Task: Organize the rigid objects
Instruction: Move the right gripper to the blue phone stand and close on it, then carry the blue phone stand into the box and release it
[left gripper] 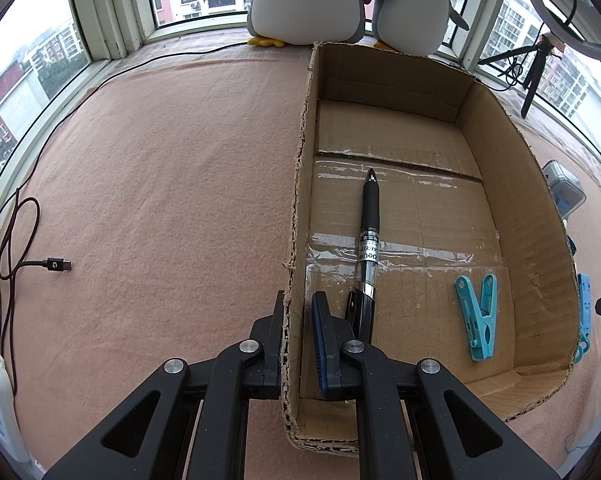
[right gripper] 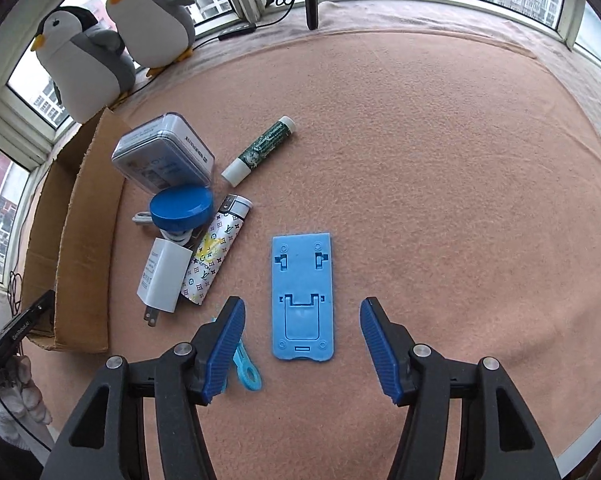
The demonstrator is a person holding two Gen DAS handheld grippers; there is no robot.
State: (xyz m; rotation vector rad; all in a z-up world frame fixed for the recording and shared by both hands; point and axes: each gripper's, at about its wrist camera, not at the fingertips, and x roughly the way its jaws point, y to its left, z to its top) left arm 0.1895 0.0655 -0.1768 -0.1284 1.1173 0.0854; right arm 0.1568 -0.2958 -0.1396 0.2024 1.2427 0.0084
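My left gripper (left gripper: 298, 300) is shut on the left wall of the cardboard box (left gripper: 296, 208), one finger outside and one inside. A black pen (left gripper: 367, 236) and a teal clothespin (left gripper: 478, 316) lie on the box floor. My right gripper (right gripper: 302, 308) is open, its fingers on either side of a flat blue phone stand (right gripper: 302, 296) on the pink cloth. Left of it lie a patterned lighter (right gripper: 216, 256), a white charger plug (right gripper: 162, 276), a blue round lid (right gripper: 181, 208), a clear plastic case (right gripper: 164, 156) and a green-and-white tube (right gripper: 260, 148). A teal clip (right gripper: 246, 372) lies under the right gripper's left finger.
Two plush penguins (left gripper: 308, 0) stand on the window sill behind the box. A black USB cable (left gripper: 56, 265) lies on the cloth at the left. A tripod (left gripper: 534, 76) stands at the back right. The box also shows at the left in the right wrist view (right gripper: 84, 248).
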